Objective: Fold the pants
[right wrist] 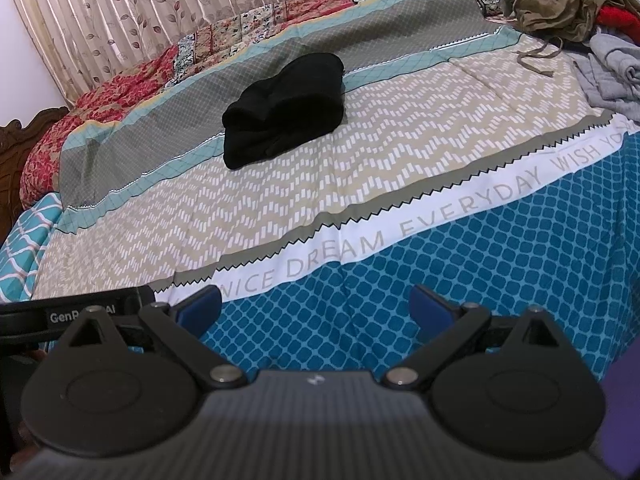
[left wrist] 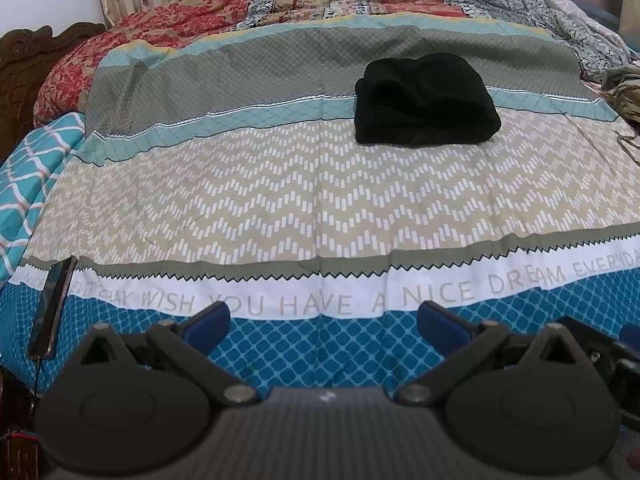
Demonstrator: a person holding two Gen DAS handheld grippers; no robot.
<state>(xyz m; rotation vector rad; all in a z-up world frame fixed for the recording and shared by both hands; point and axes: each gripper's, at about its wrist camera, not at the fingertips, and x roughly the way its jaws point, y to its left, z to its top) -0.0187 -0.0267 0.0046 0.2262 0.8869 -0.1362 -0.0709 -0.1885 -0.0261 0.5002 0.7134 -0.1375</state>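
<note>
- Tongs hung released on both sides: left tongs [left wrist: 324, 316] and right tongs [right wrist: 316, 306] gaped wide, nothing between them, over the near edge of the bed [left wrist: 280, 208].
- Well ahead of both tongs lay the black pants [left wrist: 426, 100], a compact folded bundle on the bedspread.
- Beyond the right tongs, far right, sat a heap of unfolded clothes [right wrist: 560, 4].
- Folding looked finished; the next move likely calls for reaching toward that heap.

Folded black pants [left wrist: 426, 102] on bedspread [left wrist: 280, 208]
</note>
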